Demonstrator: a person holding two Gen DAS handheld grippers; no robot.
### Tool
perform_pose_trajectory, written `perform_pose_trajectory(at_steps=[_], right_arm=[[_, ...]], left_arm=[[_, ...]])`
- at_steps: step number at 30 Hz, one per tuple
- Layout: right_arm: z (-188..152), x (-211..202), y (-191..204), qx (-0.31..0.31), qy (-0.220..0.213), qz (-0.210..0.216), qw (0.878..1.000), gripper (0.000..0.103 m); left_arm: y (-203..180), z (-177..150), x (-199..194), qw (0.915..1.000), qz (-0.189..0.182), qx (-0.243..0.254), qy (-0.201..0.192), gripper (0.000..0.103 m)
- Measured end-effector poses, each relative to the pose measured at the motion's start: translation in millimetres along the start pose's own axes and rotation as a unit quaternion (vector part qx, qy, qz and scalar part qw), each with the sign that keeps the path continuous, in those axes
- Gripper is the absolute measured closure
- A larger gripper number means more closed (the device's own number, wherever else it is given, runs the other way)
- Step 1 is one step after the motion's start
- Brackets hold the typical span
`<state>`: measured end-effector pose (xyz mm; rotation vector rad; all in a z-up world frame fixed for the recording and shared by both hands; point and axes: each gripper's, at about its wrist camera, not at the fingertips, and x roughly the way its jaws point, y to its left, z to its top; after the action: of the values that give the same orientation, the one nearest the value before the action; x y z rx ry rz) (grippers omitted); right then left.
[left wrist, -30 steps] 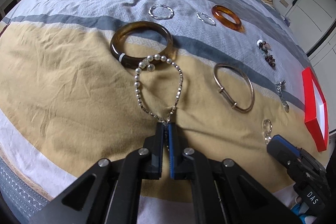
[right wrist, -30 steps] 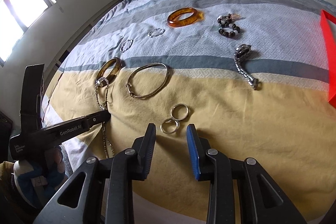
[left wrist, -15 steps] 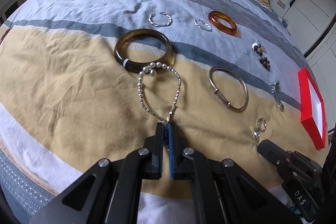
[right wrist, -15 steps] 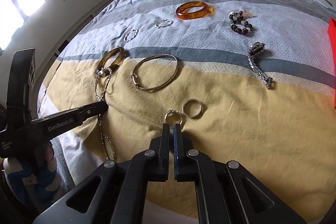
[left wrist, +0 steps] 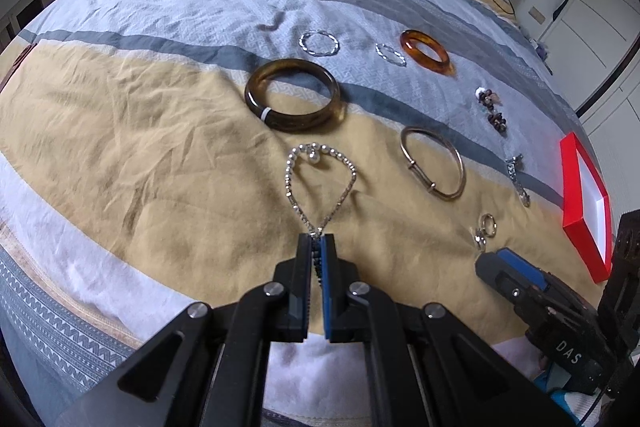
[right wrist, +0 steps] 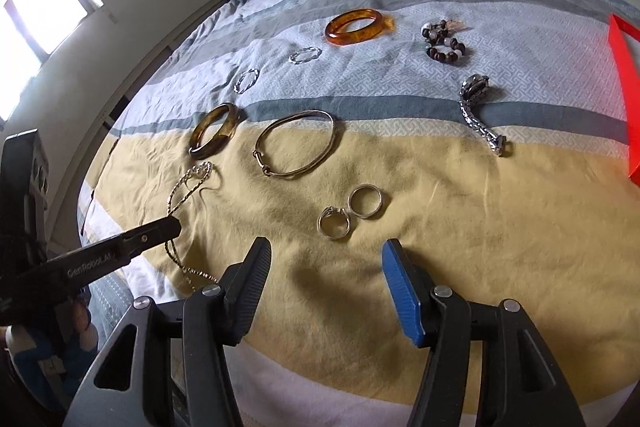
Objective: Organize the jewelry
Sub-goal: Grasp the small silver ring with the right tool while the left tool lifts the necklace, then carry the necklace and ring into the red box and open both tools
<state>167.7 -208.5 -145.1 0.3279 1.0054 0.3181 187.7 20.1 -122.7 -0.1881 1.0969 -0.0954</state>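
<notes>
My left gripper (left wrist: 318, 239) is shut on a silver bead necklace (left wrist: 320, 167) whose loop lies on the yellow stripe of the bedspread just before a dark brown bangle (left wrist: 294, 99). The necklace also shows in the right wrist view (right wrist: 188, 187), held by the left gripper (right wrist: 174, 225). My right gripper (right wrist: 326, 259) is open and empty, just short of two silver rings (right wrist: 350, 213). The rings also show in the left wrist view (left wrist: 485, 227), with the right gripper (left wrist: 494, 261) close below them.
On the bedspread lie a thin metal bangle (right wrist: 296, 149), an amber bangle (right wrist: 356, 27), two small twisted silver rings (right wrist: 276, 69), a dark bead bracelet (right wrist: 442, 43) and a silver watch (right wrist: 478, 109). A red box (left wrist: 586, 203) sits at the right edge.
My right gripper was open, shut at the rings half a second ago, and is open again a little back from them. My left gripper has drawn the necklace back from the brown bangle.
</notes>
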Motion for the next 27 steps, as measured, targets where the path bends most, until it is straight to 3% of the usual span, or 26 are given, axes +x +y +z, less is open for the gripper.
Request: perform_pose_trajectory(at_steps=[6, 10, 18, 27], right_arm=[[6.5, 17.4, -8.0, 0.039, 0.011, 0.011, 0.999, 0.072], [10.3, 22.8, -12.9, 0.064, 0.011, 0.014, 0.998, 0.084], [10.4, 22.6, -2.9, 0.039, 0.012, 0.006, 0.999, 0.084], [-6.0, -22.4, 0.5, 0.025, -0.017, 0.017, 0.999, 0.084]], left_arm=[[7.8, 1.4, 5.2, 0.9999, -0.003, -0.009, 0.004, 0.099], [8.4, 1.1, 6.9, 0.9999, -0.005, -0.008, 0.007, 0.099], [2.7, 3.6, -5.3, 0.9999, -0.010, -0.002, -0.005, 0.099], [-22.5, 4.1, -45.2, 0.9988, -0.026, 0.025, -0.033, 0.099]])
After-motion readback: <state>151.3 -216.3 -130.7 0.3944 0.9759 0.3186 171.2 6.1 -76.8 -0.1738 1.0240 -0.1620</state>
